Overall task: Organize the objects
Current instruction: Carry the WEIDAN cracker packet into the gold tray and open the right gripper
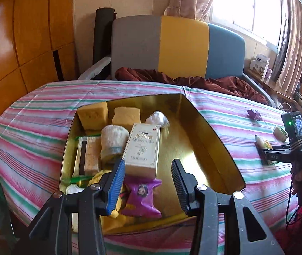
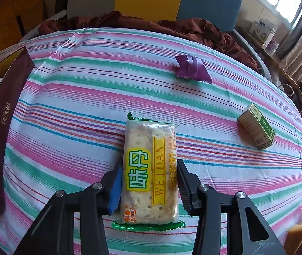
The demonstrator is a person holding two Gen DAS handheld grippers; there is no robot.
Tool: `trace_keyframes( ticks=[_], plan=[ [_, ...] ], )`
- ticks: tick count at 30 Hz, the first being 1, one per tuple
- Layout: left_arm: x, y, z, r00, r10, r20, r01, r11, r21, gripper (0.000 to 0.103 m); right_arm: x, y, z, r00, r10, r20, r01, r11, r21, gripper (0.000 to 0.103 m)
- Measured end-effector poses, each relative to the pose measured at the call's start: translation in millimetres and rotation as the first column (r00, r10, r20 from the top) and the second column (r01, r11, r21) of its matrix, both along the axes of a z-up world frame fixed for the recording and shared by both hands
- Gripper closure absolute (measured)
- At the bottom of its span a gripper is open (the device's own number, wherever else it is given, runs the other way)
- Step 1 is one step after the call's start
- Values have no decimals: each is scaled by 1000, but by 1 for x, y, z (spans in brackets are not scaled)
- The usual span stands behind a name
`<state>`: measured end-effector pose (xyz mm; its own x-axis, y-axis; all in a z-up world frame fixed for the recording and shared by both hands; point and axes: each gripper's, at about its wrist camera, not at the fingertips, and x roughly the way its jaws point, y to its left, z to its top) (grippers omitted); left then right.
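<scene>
A gold-lined open box (image 1: 212, 140) sits on the striped bedsheet. It holds yellow sponges (image 1: 92, 115), a rolled cloth (image 1: 113, 142), a white carton (image 1: 142, 147), a cracker pack (image 1: 88, 156) and a purple snack packet (image 1: 142, 197). My left gripper (image 1: 147, 174) is open above the purple packet and touches nothing. My right gripper (image 2: 149, 179) is closed on a Weidan cracker pack (image 2: 148, 167), with the fingers pressing both long sides. The right gripper also shows in the left wrist view (image 1: 278, 155). The box's maroon outer wall (image 2: 0, 114) is at the left of the right wrist view.
A purple folded wrapper (image 2: 193, 69) and a small green carton (image 2: 257, 126) lie on the sheet (image 2: 87, 106) beyond the cracker pack. A crumpled maroon blanket (image 1: 204, 80) and a grey, yellow and blue headboard (image 1: 178, 46) are at the far end. A cluttered shelf (image 1: 278, 85) stands at right.
</scene>
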<state>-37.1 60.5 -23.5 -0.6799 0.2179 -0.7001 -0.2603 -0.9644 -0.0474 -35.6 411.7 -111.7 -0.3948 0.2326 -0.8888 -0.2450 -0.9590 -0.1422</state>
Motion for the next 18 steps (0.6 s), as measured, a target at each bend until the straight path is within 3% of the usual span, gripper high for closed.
trace_keyframes(
  ticks=[5,10,14,18],
  plan=[
    [3,-7,-8,1000,5,17,-5,1000,21,58,8,-1,2,999,-50,5,51,998,-39,56],
    [3,-24,-10,999,39,12,-39,999,36,58,16,-4,18,995,-98,-29,91,980,-176,56],
    [-1,-43,-11,996,93,18,-93,994,53,58,17,-35,51,991,-64,-116,33,967,-254,56],
    [-4,-58,-12,992,128,24,-129,989,66,58,6,-94,80,983,44,-181,-97,949,-299,56]
  ],
)
